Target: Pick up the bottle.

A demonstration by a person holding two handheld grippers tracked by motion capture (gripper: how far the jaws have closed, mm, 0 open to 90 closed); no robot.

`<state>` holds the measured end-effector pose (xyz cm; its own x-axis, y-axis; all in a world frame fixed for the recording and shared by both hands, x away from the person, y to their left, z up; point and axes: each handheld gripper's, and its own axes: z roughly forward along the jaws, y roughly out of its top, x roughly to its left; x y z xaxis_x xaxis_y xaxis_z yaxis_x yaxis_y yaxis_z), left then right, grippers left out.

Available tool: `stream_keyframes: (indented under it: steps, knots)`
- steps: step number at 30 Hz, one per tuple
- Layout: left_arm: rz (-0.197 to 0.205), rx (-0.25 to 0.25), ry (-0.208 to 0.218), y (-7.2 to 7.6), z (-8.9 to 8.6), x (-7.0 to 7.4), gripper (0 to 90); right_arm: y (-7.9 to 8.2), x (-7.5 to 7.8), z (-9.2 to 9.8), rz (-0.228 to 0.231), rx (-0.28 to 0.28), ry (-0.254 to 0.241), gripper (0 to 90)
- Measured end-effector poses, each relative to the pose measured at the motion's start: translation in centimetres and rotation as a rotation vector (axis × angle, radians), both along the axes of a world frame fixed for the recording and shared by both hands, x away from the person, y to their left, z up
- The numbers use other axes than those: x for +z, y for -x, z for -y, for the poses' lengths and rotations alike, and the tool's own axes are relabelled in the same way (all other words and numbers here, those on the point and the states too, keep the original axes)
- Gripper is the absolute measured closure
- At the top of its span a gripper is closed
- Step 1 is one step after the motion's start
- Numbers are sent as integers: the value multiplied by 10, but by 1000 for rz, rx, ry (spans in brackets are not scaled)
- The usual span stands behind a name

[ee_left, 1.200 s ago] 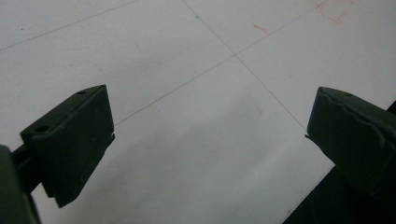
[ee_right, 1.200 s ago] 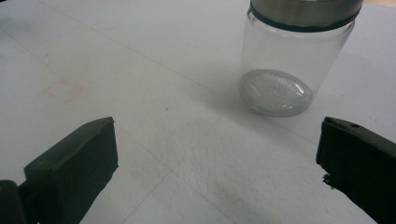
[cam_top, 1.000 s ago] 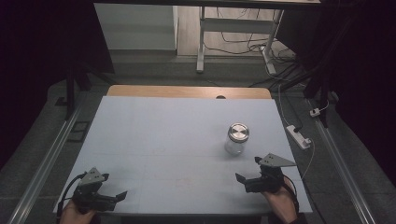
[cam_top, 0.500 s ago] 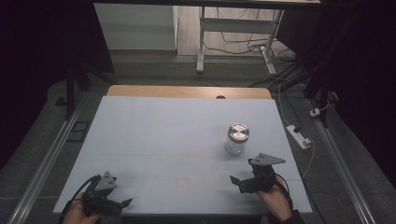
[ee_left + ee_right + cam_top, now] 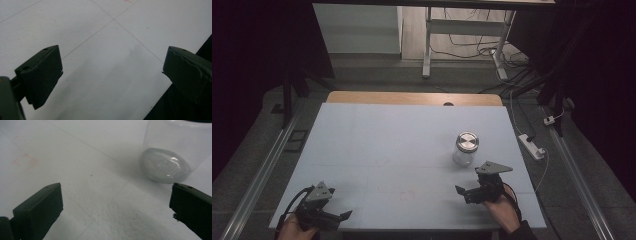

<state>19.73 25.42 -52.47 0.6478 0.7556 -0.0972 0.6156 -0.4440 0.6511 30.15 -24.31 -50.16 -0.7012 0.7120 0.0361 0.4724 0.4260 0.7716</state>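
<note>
Right gripper (image 5: 464, 192) near the table's (image 5: 387, 145) front right, jaws wide apart, empty; glass jar (image 5: 465, 148) upright just beyond. Left gripper (image 5: 343, 217) at front left corner, jaws gaping on nothing, just been opening. Jar's clear base (image 5: 163, 168) plain from right gripper view. Pale tabletop, dark room, cables (image 5: 477, 42) behind. One jar, two grippers.

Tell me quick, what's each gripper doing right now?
Left gripper: open, nothing between its jaws.
Right gripper: open, empty, near the jar.
</note>
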Motion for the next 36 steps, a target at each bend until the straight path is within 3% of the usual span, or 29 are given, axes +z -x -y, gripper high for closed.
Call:
stream_keyframes:
  steps: [11, 14, 17, 28, 36]
  knots:
    - [-16, 14, 119, -1, -11, 1, 0, -20, 4, 6, -9, -83, -3, 0]
    - [-20, 11, 129, 0, -11, 1, 0, -27, 5, 7, -12, -105, -27, 0]
    - [-28, 8, 147, -1, -12, 2, 0, -33, 6, 7, 2, -116, -14, 0]
    - [-33, 2, 146, -1, -11, 1, 0, -58, 8, 6, 30, -128, -24, 0]
    - [-34, 0, 146, -1, -11, 1, 0, -74, 9, -1, 13, -151, -32, 0]
